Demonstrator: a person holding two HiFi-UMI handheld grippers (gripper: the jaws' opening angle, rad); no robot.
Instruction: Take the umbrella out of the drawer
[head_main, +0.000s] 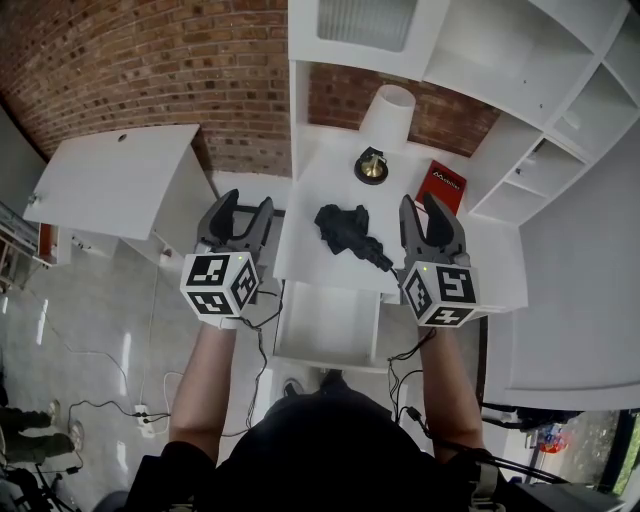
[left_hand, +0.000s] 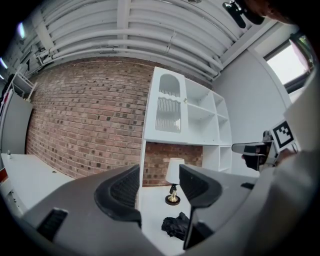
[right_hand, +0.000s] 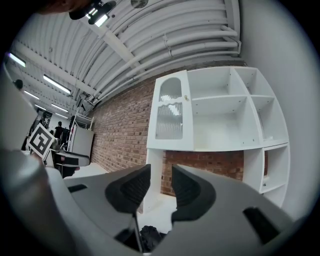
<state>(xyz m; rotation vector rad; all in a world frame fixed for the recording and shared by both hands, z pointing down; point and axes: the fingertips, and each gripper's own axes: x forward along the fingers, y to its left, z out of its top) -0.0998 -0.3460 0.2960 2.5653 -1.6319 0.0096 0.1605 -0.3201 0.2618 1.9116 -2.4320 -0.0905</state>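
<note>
Head view shows the umbrella (head_main: 347, 233), black and folded, lying on the white desk top (head_main: 310, 185) and not in the open drawer (head_main: 330, 322) below it, which looks empty. Its long axis runs from about 10 o'clock to 4 o'clock, and the lower end points toward the right gripper (head_main: 422, 205). From that gripper the umbrella lies at about 8 o'clock, just beside it. From the left gripper (head_main: 248, 202) it lies at about 4 o'clock and further away, so I judge the right hand to be the nearer one. Both grippers are held level above the desk. The left one has its jaws well apart, the right one only a narrow gap. Neither holds or touches anything.
</note>
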